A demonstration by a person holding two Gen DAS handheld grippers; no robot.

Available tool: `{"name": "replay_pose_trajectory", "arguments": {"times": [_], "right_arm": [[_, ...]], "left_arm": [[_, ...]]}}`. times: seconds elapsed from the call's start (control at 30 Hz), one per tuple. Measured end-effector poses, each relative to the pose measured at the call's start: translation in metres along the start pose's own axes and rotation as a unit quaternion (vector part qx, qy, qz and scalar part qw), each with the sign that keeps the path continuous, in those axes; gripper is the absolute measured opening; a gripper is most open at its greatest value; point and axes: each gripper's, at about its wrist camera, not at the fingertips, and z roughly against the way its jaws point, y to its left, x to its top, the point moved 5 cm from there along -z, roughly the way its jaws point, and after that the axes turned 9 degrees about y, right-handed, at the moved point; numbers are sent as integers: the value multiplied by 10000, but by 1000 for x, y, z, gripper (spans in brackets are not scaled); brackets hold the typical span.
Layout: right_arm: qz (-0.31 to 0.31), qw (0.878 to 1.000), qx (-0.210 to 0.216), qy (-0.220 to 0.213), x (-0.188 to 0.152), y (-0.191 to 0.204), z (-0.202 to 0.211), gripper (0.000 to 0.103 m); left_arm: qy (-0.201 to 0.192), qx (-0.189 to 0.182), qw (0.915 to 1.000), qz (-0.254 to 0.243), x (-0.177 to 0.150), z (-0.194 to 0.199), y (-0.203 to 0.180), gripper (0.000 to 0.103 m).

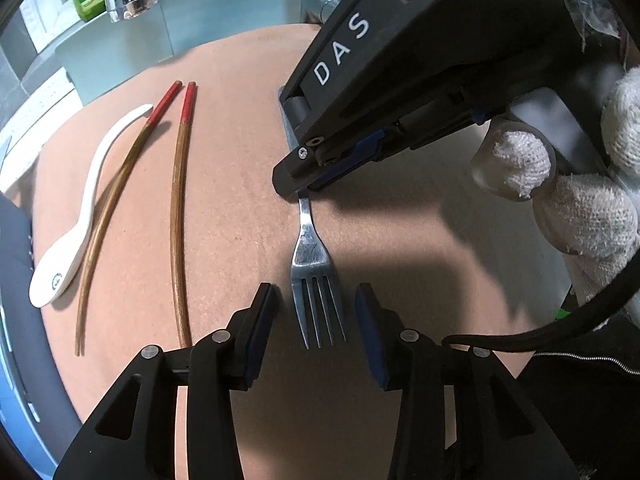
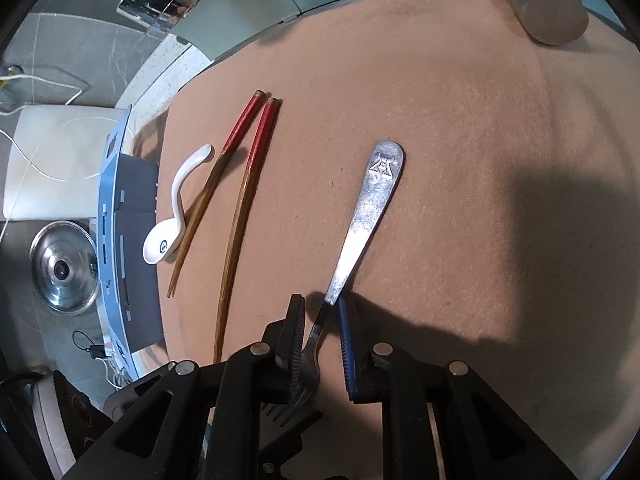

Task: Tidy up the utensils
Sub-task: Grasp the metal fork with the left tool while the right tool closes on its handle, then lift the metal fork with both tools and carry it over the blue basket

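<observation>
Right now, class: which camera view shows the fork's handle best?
The right wrist view: the fork shows its whole handle, up to the embossed rounded end. The left wrist view shows the tines and neck clearly, but the right gripper covers the handle.

surface: tan mat (image 1: 240, 184) | on it: white spoon (image 1: 76, 232), two chopsticks (image 1: 178, 220), fork (image 1: 314, 264)
</observation>
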Motion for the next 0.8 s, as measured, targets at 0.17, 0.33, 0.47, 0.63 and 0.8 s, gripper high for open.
{"name": "replay_pose_trajectory", "arguments": {"times": [0.17,0.33,0.47,0.63,0.8], "right_arm": [[-119,9998,156,-34,1,-2,0,10],[-266,9988,412,47,1,-3,-2,13],[-249,9987,446,27,0,-1,-2,13],[-323,9972,676,79,-2,-2,-4,13],[-245,9980,578,-40,-5,2,-4,10]], "left_arm": [[-53,-29,10000,9,-5,-7,14,24],[-101,-173,9998,75,-10,-2,22,24],[-171,-489,9983,272,-16,0,32,24],[-267,-788,9955,450,-17,3,41,24],[-251,-646,9970,334,-19,4,42,24]]}}
